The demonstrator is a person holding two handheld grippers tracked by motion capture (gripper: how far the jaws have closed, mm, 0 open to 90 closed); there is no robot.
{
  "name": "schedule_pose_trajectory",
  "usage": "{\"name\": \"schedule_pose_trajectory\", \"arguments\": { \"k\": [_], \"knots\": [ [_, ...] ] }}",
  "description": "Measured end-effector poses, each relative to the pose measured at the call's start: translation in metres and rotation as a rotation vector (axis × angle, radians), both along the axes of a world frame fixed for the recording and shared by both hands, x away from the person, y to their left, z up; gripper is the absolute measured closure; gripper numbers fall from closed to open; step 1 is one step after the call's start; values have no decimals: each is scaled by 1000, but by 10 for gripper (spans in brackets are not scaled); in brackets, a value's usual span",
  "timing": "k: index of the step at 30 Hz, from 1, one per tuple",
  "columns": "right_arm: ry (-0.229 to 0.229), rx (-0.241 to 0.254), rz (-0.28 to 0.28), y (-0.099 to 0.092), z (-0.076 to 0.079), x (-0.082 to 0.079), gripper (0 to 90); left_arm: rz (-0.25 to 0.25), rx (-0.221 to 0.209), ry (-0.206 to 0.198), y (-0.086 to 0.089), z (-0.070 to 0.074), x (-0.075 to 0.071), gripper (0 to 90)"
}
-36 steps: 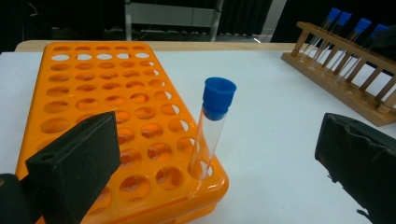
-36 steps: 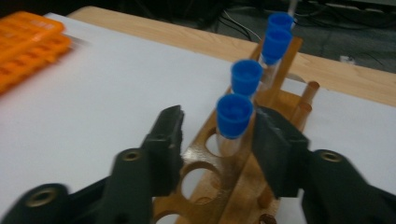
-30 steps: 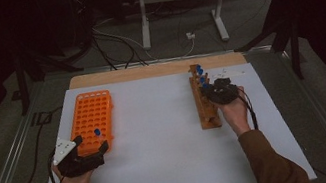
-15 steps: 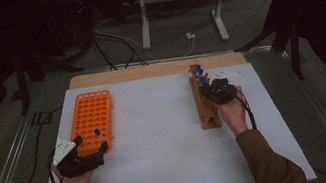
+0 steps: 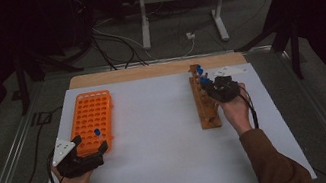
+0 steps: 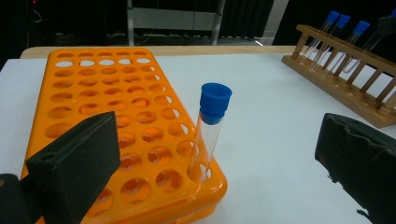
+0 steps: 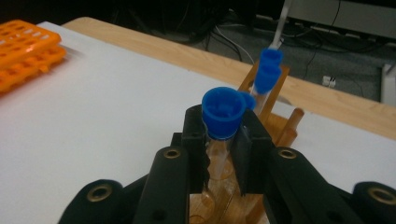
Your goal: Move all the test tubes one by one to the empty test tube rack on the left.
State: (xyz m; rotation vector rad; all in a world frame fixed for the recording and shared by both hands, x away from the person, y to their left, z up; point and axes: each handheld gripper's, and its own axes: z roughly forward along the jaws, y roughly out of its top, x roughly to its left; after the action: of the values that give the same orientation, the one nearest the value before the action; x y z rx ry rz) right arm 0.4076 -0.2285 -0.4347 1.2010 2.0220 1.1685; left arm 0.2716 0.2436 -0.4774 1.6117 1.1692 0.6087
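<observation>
1. Your right gripper (image 7: pixel 219 140) has its jaws clamped on a tube (image 7: pixel 218 135) just under its blue cap (image 7: pixel 223 112), seen in the right gripper view. They have just finished closing in on it.
2. That tube stands in the wooden rack (image 5: pixel 205 104), and its lower glass runs down between the jaws toward the wood.
3. In the high view, your right hand (image 5: pixel 235 109) sits at the rack's right side, with the right gripper over its middle.
4. More blue-capped tubes (image 7: pixel 268 70) stand in the rack beyond the gripped one, toward the far edge of the tabletop (image 5: pixel 160 143).
5. Your left gripper (image 6: pixel 219 163) has its jaws wide apart and holds nothing.
6. In the left gripper view, one capped tube (image 6: pixel 210 130) stands in a hole near the orange rack's (image 6: pixel 116 121) near right corner, between the open jaws but farther off, touched by neither.
7. The orange rack lies at the tabletop's left, the wooden rack at its right, well apart.
8. Your left hand (image 5: pixel 75 180) rests at the orange rack's near end in the high view.
</observation>
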Motion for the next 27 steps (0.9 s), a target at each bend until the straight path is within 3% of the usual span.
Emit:
{"name": "schedule_pose_trajectory", "arguments": {
  "k": [8,17,27],
  "knots": [
    [-38,17,14,-7,21,-9,765,2,11,-17,-2,4,-2,12],
    [-90,11,47,-9,44,-21,765,-13,21,-72,-11,16,-6,18],
    [-88,53,130,-3,52,-32,765,-55,39,-111,-33,25,-7,44]
  ]
}}
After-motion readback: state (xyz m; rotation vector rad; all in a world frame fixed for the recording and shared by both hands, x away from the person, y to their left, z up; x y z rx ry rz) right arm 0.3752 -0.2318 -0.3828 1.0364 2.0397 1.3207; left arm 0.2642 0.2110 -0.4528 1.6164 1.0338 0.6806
